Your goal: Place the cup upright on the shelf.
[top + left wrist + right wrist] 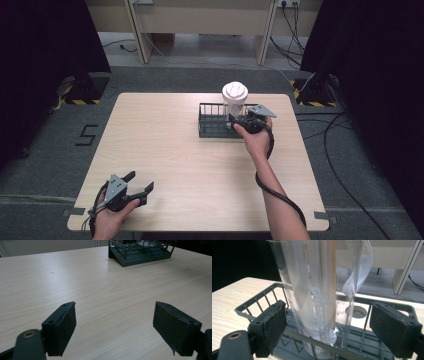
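From the high view, the right gripper (239, 121) sits at the near edge of the dark wire rack (212, 126) toward the far right of the worktop (200, 165), pointed at a clear tumbler with a white lid (234, 96) that stands upright in the rack's right end. The left gripper (137, 186) rests near the worktop's front left corner, well apart from the rack, its jaws spread with nothing between them. I judge the step in hand to be either the approach to a grasp on the tumbler or the release after setting it down; the pictures do not settle which.

The left gripper view looks across bare wood to the rack (140, 252) in the distance, and confirms that its jaws stand wide open over the worktop.

The right gripper view gives what the high view cannot: the tumbler (312, 297) is transparent, with faint printed markings and a white mesh strap (359, 270) hanging from its top. It stands on the rack floor, inside the wire rim (257, 302). The jaws are open on either side of it, the left pad near the wall, the right pad farther off, neither touching. If a grasp is next, it calls for centring the jaws about the tumbler, closing above the rim wires, then lifting straight up to clear them.
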### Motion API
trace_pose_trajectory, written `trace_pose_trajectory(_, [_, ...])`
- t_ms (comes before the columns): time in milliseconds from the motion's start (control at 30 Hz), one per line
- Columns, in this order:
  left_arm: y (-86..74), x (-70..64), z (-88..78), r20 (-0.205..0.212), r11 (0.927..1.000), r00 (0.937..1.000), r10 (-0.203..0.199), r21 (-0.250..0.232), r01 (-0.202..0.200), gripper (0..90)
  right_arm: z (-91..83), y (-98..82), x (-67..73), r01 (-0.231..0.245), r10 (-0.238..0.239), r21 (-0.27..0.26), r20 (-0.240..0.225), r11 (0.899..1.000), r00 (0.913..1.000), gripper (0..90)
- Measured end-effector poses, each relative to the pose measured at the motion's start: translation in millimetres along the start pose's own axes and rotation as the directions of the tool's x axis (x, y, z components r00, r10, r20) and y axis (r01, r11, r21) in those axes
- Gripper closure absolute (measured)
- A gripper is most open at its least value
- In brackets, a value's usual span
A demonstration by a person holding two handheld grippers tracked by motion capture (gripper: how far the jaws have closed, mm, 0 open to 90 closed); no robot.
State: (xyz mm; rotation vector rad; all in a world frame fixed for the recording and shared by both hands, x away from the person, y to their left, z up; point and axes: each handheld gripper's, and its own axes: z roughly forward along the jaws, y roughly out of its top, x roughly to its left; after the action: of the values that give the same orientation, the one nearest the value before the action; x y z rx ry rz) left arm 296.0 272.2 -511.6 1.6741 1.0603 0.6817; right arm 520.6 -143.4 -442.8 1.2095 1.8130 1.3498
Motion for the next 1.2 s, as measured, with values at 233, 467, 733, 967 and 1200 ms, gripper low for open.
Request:
trace_pose_trajectory(233, [-0.1, 0.1, -0.2, -0.001, 1.0, 1.0, 0.0, 0.0, 0.0, 18.2, -13.4, -4.6, -3.5, 0.002, -0.002, 0.011, -0.002, 1.0, 1.0, 15.2])
trace_pose_trajectory(467, [-0.1, -0.1, -0.3, -0.001, 1.0, 1.0, -0.001, 0.0, 0.001, 18.2, -25.7, -6.9, -4.8, 0.005, -0.005, 0.013, 0.003, 1.0, 1.0, 15.4])
trace_pose_trajectory(733, [-0.2, -0.2, -0.4, -0.001, 1.0, 1.0, -0.002, 0.0, 0.002, 18.2, -37.8, -11.8, -5.8, -0.003, 0.003, 0.016, -0.002, 1.0, 1.0, 15.5])
trace_pose_trajectory(967, [-0.3, -0.1, -0.4, -0.002, 1.0, 1.0, -0.002, 0.001, 0.002, 18.2, -48.9, -14.2, -5.7, -0.005, 0.005, 0.021, -0.007, 1.0, 1.0, 16.0])
trace_pose_trajectory(1200, [-0.5, -0.1, -0.3, -0.001, 1.0, 1.0, -0.003, 0.002, 0.003, 18.2, -61.6, -19.4, -8.5, -0.005, 0.005, 0.031, -0.008, 0.999, 1.0, 16.5])
